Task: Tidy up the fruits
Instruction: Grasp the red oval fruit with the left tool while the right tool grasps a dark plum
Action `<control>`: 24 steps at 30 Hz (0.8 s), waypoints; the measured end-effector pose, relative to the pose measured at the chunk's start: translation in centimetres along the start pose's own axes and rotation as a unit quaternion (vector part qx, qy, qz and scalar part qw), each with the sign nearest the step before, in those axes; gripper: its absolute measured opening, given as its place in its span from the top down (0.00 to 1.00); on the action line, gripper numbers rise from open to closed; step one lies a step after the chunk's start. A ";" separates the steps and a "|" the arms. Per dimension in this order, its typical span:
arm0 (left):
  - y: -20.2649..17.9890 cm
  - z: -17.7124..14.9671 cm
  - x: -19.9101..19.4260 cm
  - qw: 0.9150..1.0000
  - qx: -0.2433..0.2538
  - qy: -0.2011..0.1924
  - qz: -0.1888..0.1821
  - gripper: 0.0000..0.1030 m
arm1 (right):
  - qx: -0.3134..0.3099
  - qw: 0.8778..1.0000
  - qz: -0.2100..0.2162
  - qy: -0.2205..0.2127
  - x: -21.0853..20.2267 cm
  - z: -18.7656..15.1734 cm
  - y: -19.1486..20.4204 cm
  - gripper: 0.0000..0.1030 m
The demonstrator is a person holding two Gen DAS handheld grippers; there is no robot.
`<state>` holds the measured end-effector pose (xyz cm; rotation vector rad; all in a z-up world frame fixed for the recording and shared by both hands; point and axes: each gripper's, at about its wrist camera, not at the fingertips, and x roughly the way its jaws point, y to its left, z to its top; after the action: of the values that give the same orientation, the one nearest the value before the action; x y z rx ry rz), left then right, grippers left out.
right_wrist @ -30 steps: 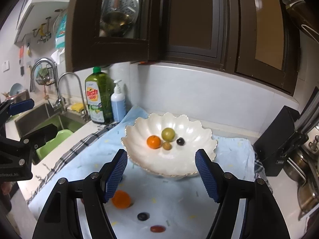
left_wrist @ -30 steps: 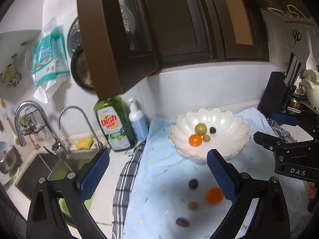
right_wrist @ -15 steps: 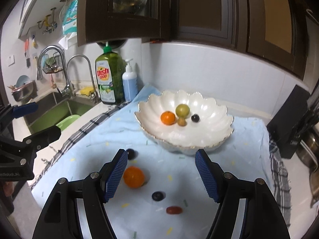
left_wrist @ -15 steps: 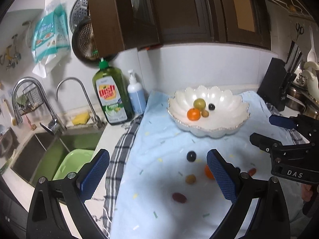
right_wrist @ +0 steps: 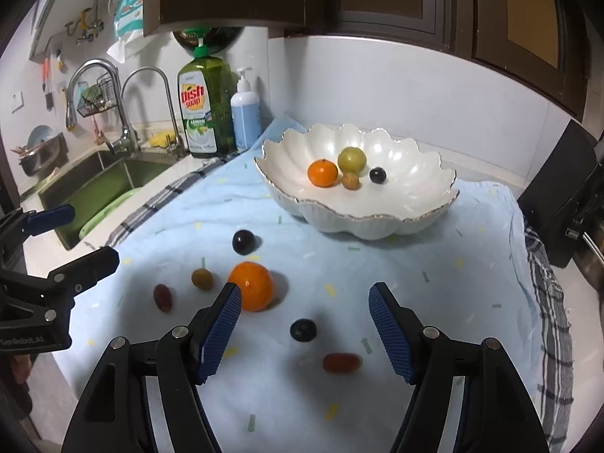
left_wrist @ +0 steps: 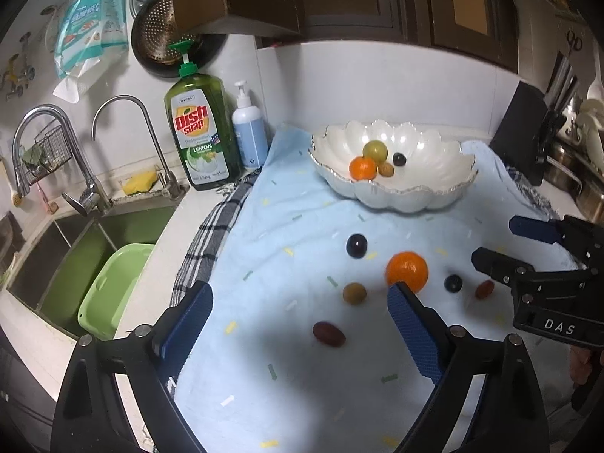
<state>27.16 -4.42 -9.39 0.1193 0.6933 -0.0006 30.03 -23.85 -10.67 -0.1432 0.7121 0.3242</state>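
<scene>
Grippers with blue ribbed pads, the left gripper (left_wrist: 298, 324) and right gripper (right_wrist: 305, 324), hover with jaws apart and empty above a pale blue speckled cloth (right_wrist: 415, 275). Loose fruit lies just beyond: a red oval grape (right_wrist: 341, 362), a dark round berry (right_wrist: 303, 329), an orange mandarin (right_wrist: 251, 285). Farther back, a white scalloped bowl (right_wrist: 415, 204) holds four more fruits.

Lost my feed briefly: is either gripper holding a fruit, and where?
Nothing is held. The left gripper and right gripper are both open above the cloth.
</scene>
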 end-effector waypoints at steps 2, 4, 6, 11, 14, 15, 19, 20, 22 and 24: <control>-0.3 -0.4 0.3 1.000 0.003 0.002 0.000 0.09 | -0.001 1.000 0.003 0.005 0.4 -0.3 0.0 0.32; -0.5 -0.8 0.7 1.000 0.005 0.006 -0.001 0.11 | -0.004 1.000 0.001 0.007 0.8 -0.6 0.1 0.32; -0.7 -1.2 1.2 1.000 0.009 0.012 0.001 0.13 | -0.005 1.000 -0.003 0.011 1.1 -0.8 0.1 0.33; -1.1 -2.0 2.7 0.999 0.014 0.031 -0.005 0.21 | -0.004 1.000 0.000 0.026 2.2 -1.3 0.1 0.40; -1.3 -2.4 3.5 0.999 0.015 0.039 -0.010 0.24 | -0.002 0.999 0.002 0.034 2.8 -1.5 0.1 0.43; -1.3 -2.5 3.8 0.999 0.016 0.043 -0.012 0.26 | -0.002 0.999 0.002 0.036 3.0 -1.6 0.1 0.44; -1.5 -3.1 4.8 0.998 0.017 0.056 -0.021 0.34 | 0.001 0.999 0.007 0.048 3.9 -1.9 0.0 0.50; -1.6 -3.2 5.2 0.998 0.016 0.061 -0.024 0.36 | 0.002 0.999 0.009 0.052 4.2 -2.0 -0.1 0.51; -1.6 -3.4 5.6 0.997 0.015 0.067 -0.027 0.38 | 0.003 0.998 0.010 0.057 4.6 -2.1 -0.1 0.53; -1.6 -3.7 6.0 0.997 0.013 0.074 -0.032 0.44 | 0.003 0.998 0.009 0.061 4.9 -2.2 -0.1 0.54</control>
<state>29.40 -5.36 -16.20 0.1238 0.8451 -0.0633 32.20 -23.22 -15.55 -0.1518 0.8356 0.3330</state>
